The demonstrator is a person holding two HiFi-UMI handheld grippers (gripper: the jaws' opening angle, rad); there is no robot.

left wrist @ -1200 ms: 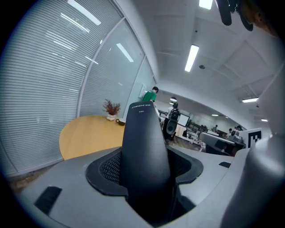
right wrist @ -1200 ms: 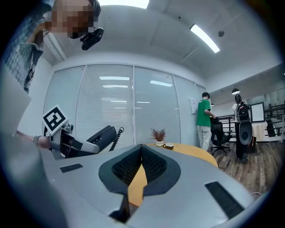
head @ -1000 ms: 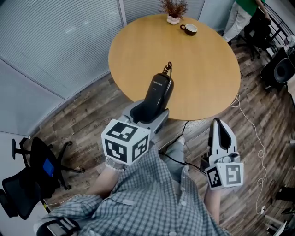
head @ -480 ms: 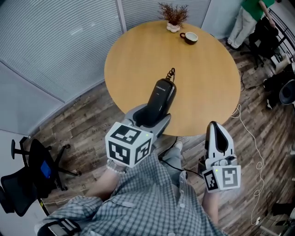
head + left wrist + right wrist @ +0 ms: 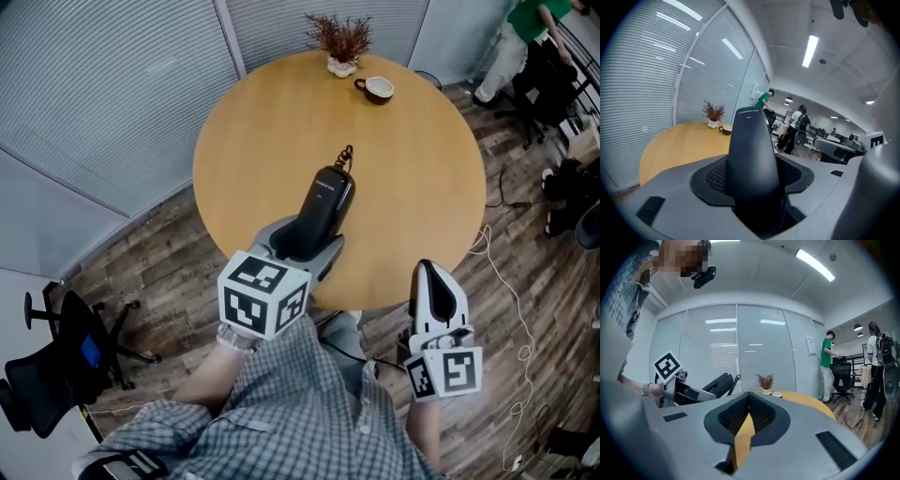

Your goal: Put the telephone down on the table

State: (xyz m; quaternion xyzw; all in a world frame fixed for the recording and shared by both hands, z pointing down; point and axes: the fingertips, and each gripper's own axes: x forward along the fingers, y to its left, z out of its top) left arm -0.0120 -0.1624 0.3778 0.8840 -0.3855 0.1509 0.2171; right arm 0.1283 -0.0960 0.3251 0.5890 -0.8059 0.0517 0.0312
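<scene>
The black telephone handset with its coiled cord stands nearly upright between the jaws of my left gripper, which is shut on its lower end. It hangs above the near edge of the round wooden table. In the left gripper view the handset fills the middle between the grey jaws, with the table beyond. My right gripper is at the lower right, off the table's edge, shut and empty. In the right gripper view the right gripper shows its pads together, and the handset appears at the left.
A small potted plant and a cup on a saucer stand at the table's far side. A black office chair is at the lower left. A white cable runs over the wooden floor. A person stands at the top right.
Both grippers have moved forward toward the table. The handset now hangs above the table's near edge. The left grip and the shut right jaws are unchanged.
</scene>
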